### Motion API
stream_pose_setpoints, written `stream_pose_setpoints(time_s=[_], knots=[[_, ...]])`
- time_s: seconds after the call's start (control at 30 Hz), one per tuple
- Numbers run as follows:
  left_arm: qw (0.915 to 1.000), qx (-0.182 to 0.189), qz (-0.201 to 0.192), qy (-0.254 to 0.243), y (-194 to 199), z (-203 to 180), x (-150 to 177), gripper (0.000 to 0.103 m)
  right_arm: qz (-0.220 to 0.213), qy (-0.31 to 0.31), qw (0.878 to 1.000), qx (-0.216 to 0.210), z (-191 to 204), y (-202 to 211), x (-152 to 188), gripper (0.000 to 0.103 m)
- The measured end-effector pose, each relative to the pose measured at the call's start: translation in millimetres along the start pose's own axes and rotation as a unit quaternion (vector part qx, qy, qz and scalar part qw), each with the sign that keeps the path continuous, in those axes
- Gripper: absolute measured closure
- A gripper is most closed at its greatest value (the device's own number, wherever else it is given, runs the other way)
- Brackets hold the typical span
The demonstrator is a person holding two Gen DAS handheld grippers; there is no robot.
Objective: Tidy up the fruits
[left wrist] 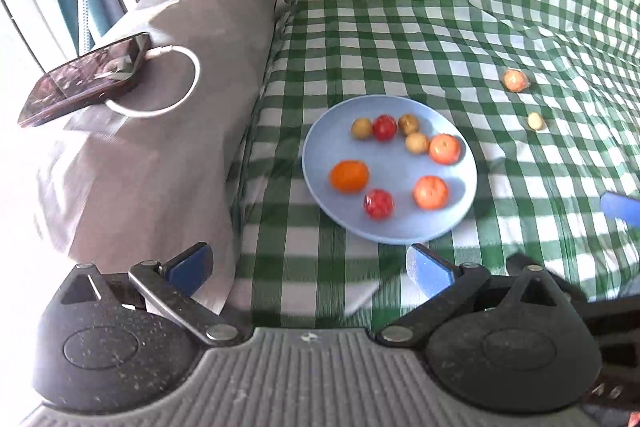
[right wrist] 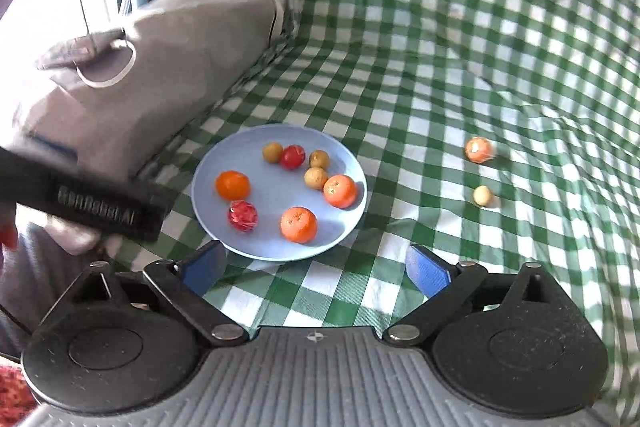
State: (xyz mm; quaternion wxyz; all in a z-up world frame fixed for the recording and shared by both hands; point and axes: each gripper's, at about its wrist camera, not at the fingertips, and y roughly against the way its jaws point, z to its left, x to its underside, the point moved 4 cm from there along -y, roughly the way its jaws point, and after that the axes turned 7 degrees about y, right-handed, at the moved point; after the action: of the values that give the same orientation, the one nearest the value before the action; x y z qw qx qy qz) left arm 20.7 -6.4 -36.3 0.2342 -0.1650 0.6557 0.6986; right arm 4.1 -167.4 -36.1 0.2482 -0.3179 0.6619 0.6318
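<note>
A light blue plate (left wrist: 316, 155) lies on the green checked cloth and holds several fruits: oranges, red ones and small tan ones. It also shows in the right wrist view (right wrist: 208, 179). Two fruits lie loose on the cloth to its right: a small orange (left wrist: 515, 80) (right wrist: 477, 149) and a small tan fruit (left wrist: 535, 121) (right wrist: 482, 195). My left gripper (left wrist: 310, 265) is open and empty, just short of the plate's near rim. My right gripper (right wrist: 314, 267) is open and empty, near the plate's front edge.
A grey cushion (left wrist: 160, 131) stands left of the plate with a phone (left wrist: 86, 79) and a white cable (left wrist: 176, 83) on it. The left gripper's black body (right wrist: 84, 203) crosses the left of the right wrist view. A blue fingertip (left wrist: 620, 207) shows at the far right.
</note>
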Motion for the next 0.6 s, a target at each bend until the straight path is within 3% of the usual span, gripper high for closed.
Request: stream_pose_setpoints(time_s=[0.3, 0.6], knots=[[0.9993, -0.001, -0.037, 0.008, 40, -1, 10, 0.000, -0.042, 0.015, 0.999, 0.009, 18, 46, 12, 0.003], [0.9983, 0.001, -0.059, -0.004, 58, -8, 13, 0.000, -0.062, 0.002, 0.998, 0.020, 16, 67, 19, 0.002]])
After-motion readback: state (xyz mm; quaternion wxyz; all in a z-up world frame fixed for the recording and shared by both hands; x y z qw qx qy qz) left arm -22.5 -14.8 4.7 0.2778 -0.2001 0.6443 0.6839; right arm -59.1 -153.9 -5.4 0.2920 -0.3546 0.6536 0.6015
